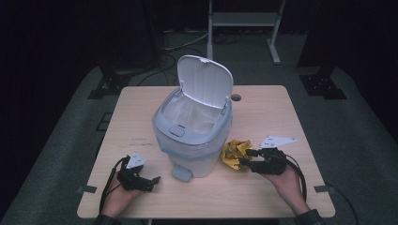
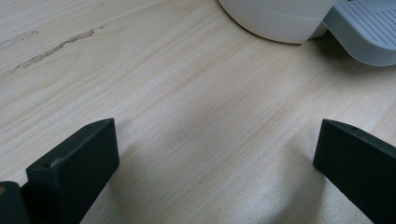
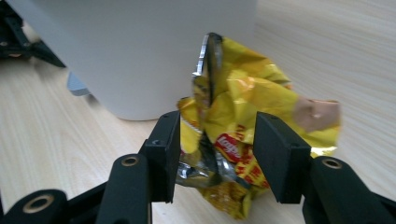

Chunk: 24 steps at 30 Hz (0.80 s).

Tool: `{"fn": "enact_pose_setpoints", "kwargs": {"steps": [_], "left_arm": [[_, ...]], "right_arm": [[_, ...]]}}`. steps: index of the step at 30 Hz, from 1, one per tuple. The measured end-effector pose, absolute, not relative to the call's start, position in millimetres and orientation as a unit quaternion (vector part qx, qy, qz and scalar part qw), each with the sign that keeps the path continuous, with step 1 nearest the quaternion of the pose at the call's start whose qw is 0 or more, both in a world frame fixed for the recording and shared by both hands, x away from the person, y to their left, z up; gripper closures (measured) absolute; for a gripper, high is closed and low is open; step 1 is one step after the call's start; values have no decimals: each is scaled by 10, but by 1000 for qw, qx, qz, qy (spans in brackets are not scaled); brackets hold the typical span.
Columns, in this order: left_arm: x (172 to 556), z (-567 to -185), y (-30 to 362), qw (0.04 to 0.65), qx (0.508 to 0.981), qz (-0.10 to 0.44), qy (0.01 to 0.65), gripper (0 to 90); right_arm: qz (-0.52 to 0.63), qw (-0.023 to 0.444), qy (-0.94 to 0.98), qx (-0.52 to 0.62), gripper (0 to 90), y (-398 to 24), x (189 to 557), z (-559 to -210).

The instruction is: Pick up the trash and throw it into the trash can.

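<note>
Yellow crisp bag [image 3: 243, 126], crumpled, pinched in right tool [image 3: 212, 140] just beside white bin [image 1: 193, 131], lid up; left tool [image 2: 215, 158] spread wide, empty, over wooden worktop [image 1: 263, 187].

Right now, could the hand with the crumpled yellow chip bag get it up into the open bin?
Probably yes. The right gripper is clamped on the chip bag right beside the bin, whose lid stands tipped back, leaving the lined mouth open. Nothing lies between; the bag only needs lifting over the rim.
</note>
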<state>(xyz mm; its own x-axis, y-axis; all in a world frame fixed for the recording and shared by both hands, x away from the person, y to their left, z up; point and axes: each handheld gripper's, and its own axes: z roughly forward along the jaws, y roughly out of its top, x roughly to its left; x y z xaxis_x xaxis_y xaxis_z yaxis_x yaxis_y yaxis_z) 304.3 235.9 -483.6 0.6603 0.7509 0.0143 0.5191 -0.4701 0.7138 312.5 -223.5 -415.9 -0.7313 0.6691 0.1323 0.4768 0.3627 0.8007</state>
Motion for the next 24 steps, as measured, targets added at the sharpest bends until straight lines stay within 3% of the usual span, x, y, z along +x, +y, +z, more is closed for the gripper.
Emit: {"fn": "enact_pose_setpoints", "kwargs": {"steps": [15, 23, 24], "left_arm": [[3047, -4837, 2360, 350, 842, 165, 376, 0], [3048, -4837, 2360, 351, 842, 165, 375, 0], [3048, -4837, 2360, 351, 842, 165, 375, 0]], "right_arm": [[414, 93, 840, 337, 575, -1980, 3218, -4307], [395, 88, 849, 340, 791, -2011, 3263, -4362], [395, 86, 850, 337, 859, -2020, 3265, -4364]]}}
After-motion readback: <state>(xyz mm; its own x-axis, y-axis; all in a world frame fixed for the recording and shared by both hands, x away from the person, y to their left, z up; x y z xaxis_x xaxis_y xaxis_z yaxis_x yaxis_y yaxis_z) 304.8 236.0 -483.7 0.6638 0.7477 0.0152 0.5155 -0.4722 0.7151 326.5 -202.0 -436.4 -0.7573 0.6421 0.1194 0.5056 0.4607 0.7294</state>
